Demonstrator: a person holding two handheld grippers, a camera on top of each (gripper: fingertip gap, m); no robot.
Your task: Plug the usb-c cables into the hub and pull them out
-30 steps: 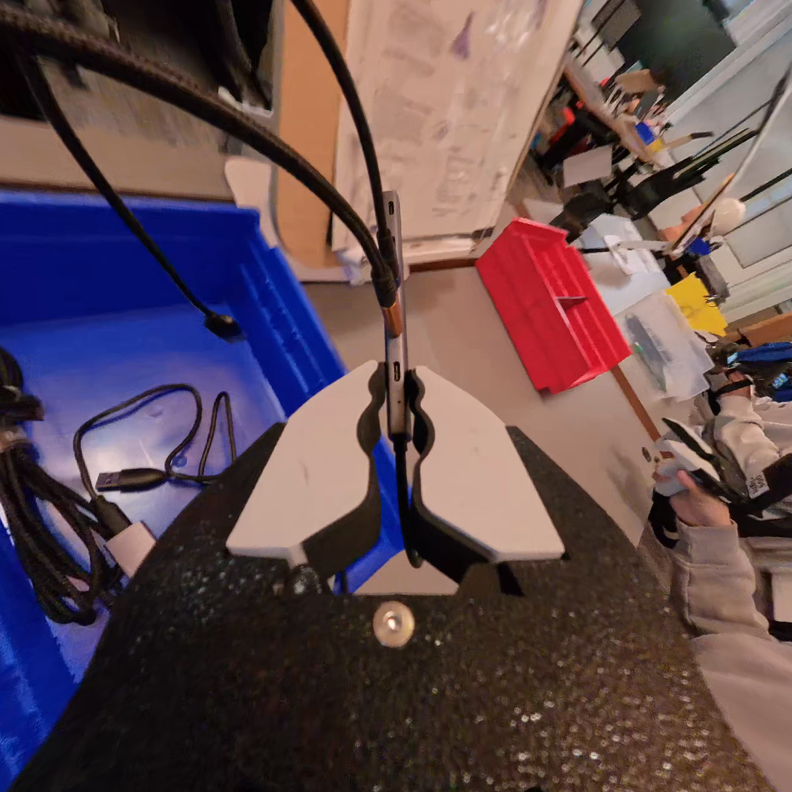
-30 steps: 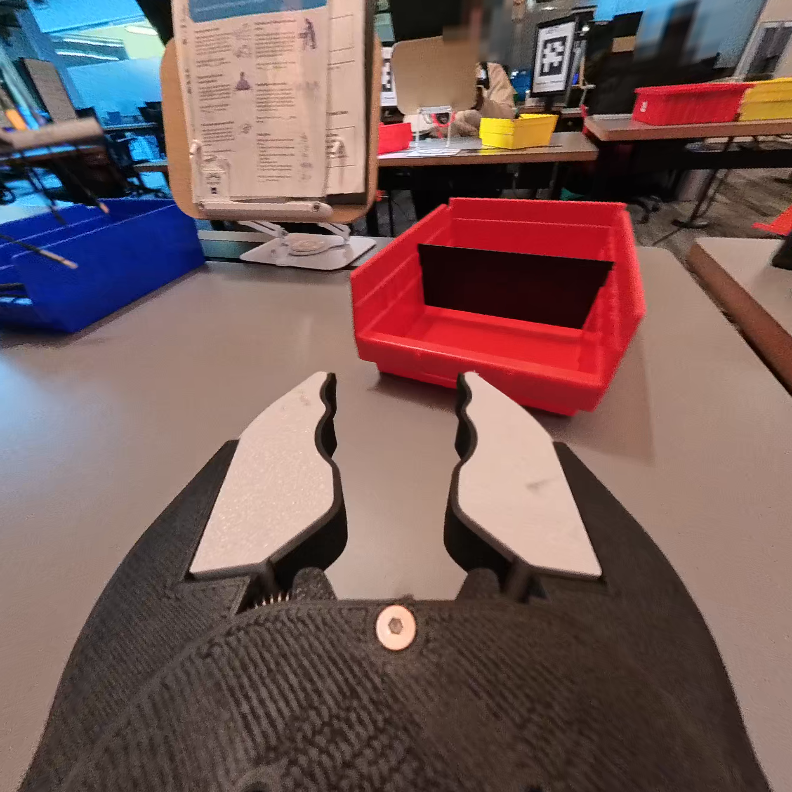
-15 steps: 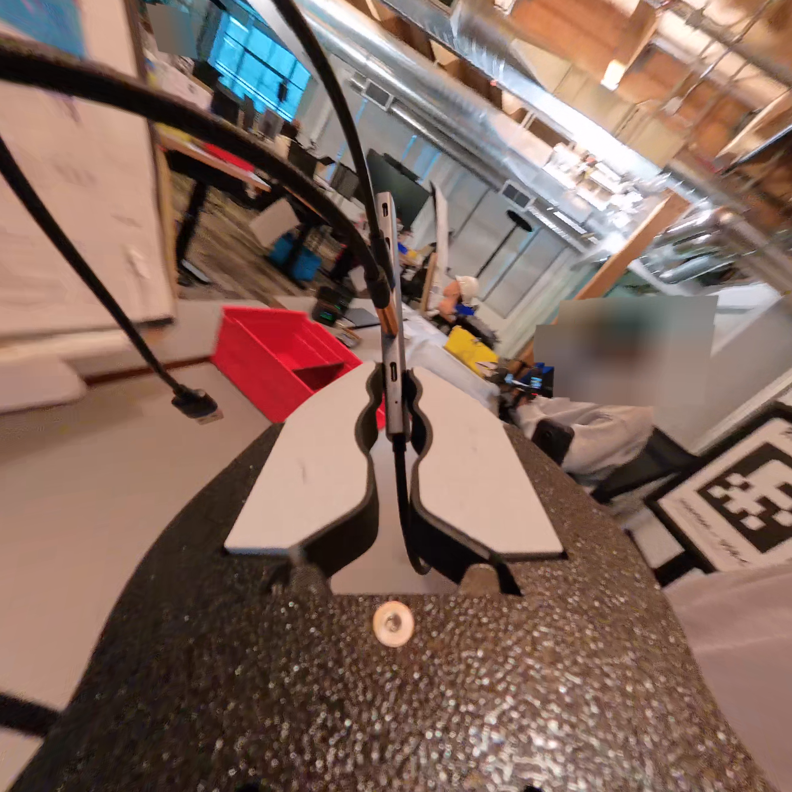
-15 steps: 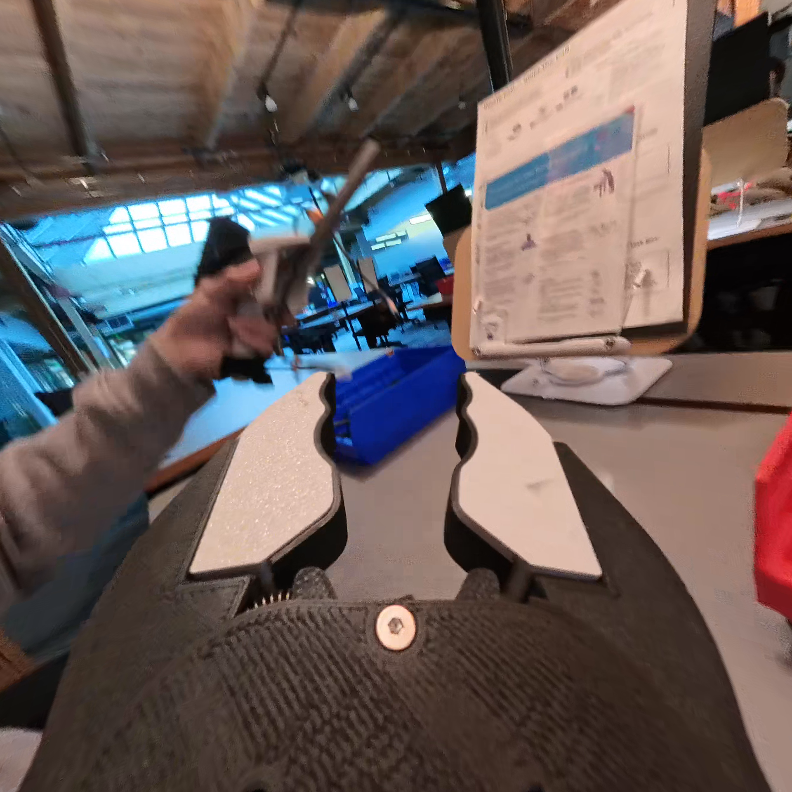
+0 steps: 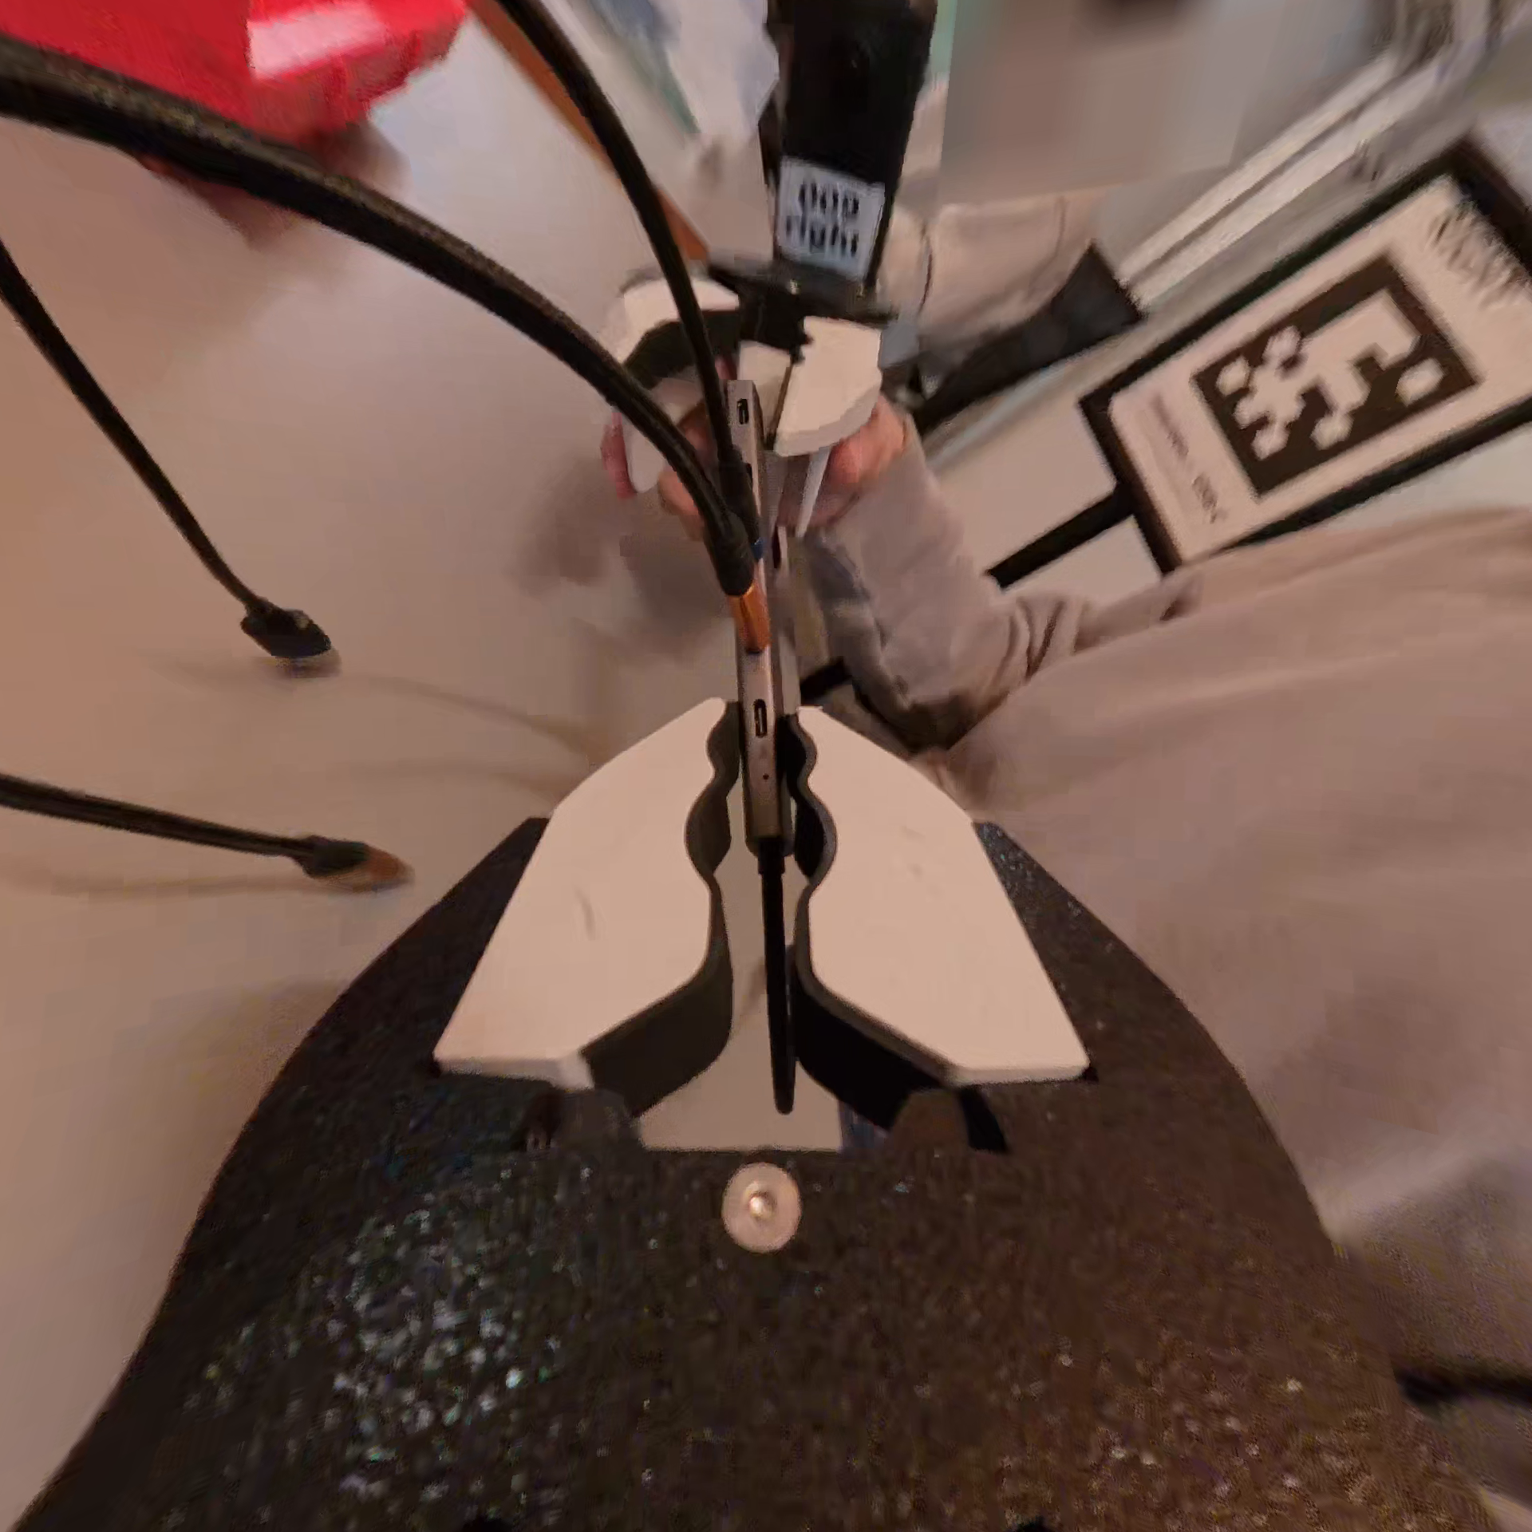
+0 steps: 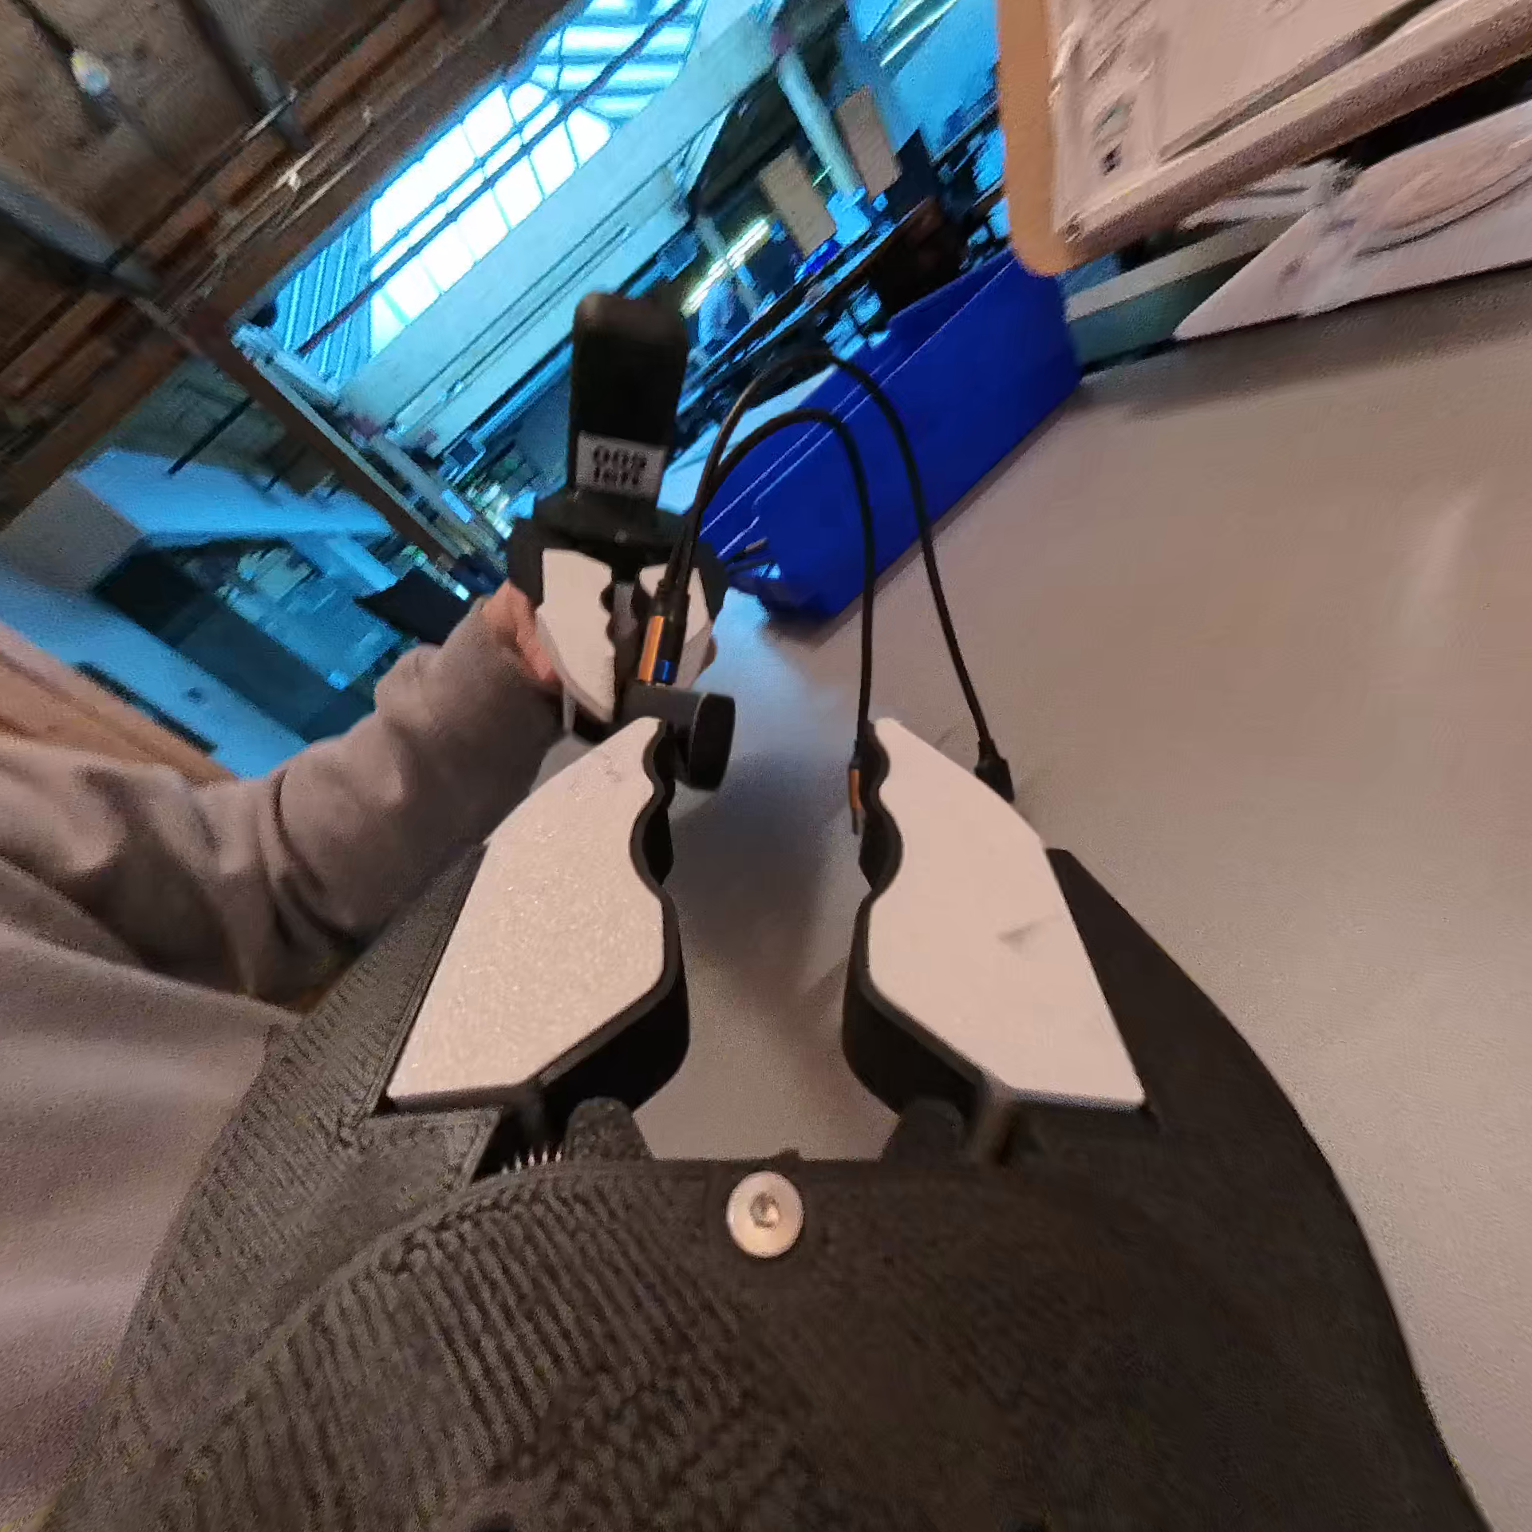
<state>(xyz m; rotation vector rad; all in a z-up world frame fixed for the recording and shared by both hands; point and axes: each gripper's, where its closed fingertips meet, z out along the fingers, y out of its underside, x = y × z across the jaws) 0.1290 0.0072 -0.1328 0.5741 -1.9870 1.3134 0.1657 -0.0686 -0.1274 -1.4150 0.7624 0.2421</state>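
Note:
My left gripper point(image 5: 763, 729) is shut on the thin grey hub point(image 5: 761, 771), held edge-on above the grey table point(image 5: 373, 414). A braided cable's orange plug point(image 5: 749, 613) and a thinner black cable point(image 5: 729, 472) are plugged into the hub's side. Their free ends hang loose: a black plug point(image 5: 282, 634) and an orange-tipped plug point(image 5: 365, 866). My right gripper point(image 6: 763, 746) is open and empty, just short of the hub point(image 6: 663, 705). The orange-tipped plug point(image 6: 856, 787) hangs at its right fingertip, the black plug point(image 6: 995, 771) just outside. In the left wrist view the right gripper point(image 5: 746, 365) faces the hub's far end.
A blue bin point(image 6: 895, 464) stands on the table behind the left gripper point(image 6: 622, 630). A red bin point(image 5: 249, 58) is at the far edge. A paper stand point(image 6: 1243, 124) is at the back. A black-and-white marker board point(image 5: 1326, 373) and a person's grey sleeve point(image 6: 249, 829) are close by. There is about 9 cm between the tips of the two grippers.
The left gripper carried the hub and its cables from over the blue bin to over the table. The right gripper swung left from the red bin to face the hub. Neither jaw changed.

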